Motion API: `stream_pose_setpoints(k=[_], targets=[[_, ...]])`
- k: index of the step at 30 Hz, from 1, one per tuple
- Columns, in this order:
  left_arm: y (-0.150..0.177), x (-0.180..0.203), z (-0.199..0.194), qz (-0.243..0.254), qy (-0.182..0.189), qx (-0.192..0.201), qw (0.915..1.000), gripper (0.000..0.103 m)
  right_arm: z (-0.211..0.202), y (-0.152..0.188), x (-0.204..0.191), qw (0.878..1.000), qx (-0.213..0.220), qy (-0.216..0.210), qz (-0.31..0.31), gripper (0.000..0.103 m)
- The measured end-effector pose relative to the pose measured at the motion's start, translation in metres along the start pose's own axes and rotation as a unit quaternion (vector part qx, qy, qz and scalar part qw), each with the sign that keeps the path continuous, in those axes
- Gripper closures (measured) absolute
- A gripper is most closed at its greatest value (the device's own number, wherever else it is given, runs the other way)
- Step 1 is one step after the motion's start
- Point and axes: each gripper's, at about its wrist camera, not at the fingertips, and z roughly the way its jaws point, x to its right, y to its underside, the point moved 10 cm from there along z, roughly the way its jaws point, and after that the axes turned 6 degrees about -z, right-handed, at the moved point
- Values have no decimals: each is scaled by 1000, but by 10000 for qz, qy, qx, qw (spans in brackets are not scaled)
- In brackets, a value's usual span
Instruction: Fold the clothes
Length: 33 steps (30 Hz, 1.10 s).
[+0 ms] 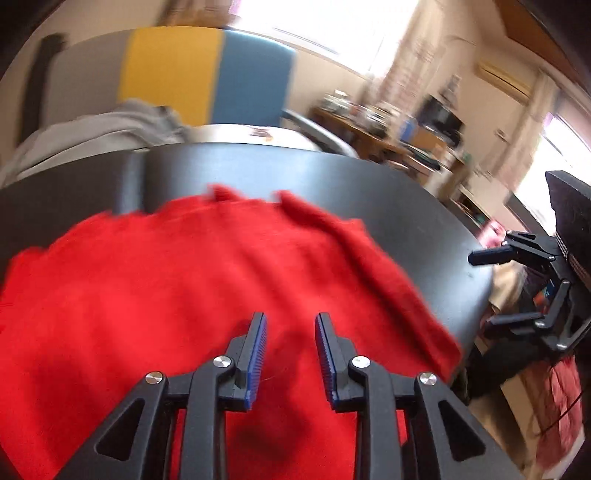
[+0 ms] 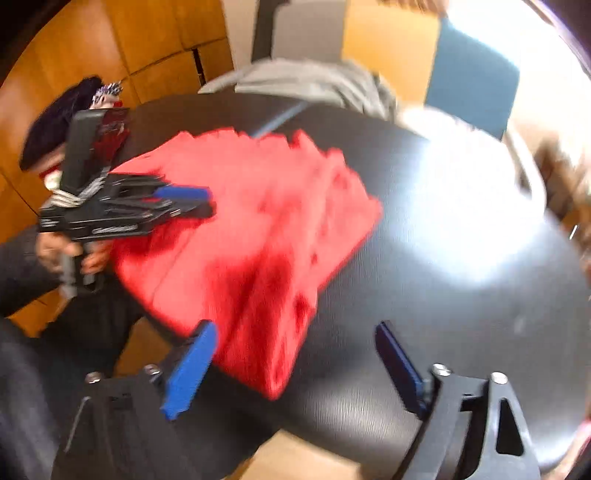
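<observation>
Red garment [image 2: 258, 221] rumpled, part-folded on black table [image 2: 424, 295]; both hand-held grippers spread, holding nothing.

A dark round table [image 1: 406, 206] fills the near ground, its top catching a white glare [image 2: 465, 206] from the windows. At its far edge stands a chair [image 1: 207, 81] with a back in grey, yellow and blue panels. Bright windows [image 1: 325, 33] run along the far wall, with another window [image 1: 565, 144] to the right. A cluttered wooden desk [image 1: 373, 125] stands far right beneath cream walls, with an air conditioner [image 1: 506, 79] mounted high. In the right wrist view, wood panelling [image 2: 147, 40] covers the left wall, and pale floor [image 2: 295, 458] shows below the table's near edge.
</observation>
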Motion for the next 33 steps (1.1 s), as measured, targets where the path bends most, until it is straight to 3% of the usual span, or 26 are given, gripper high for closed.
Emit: stream_pose_setpoints(k=[3, 5, 10, 14, 17, 20, 27, 33], targets=[[13, -48, -41, -410, -348, 184, 9984, 76, 20, -37, -16, 9992, 379, 71, -88, 11], [24, -77, -68, -588, -609, 310, 9959, 76, 39, -60, -22, 9975, 506, 359, -342, 11], [58, -148, -138, -956, -1369, 551, 9844, 73, 90, -107, -49, 9923, 737, 751, -655, 10], [86, -184, -173, -1099, -1795, 567, 9760, 68, 118, -119, -46, 9930, 754, 817, -404, 0], [105, -205, -186, -1193, -1897, 456, 9735, 65, 153, -113, -42, 9967, 629, 503, -73, 0], [114, -214, -186, -1263, -1705, 362, 9766, 61, 155, -113, -30, 9968, 697, -49, 396, 0], [110, -200, -171, -1306, -816, 297, 9876, 59, 156, -114, -33, 9969, 726, 128, 278, 0], [88, -178, -170, -1297, 72, 462, 9905, 59, 153, -111, -34, 9966, 756, 157, 282, 0]])
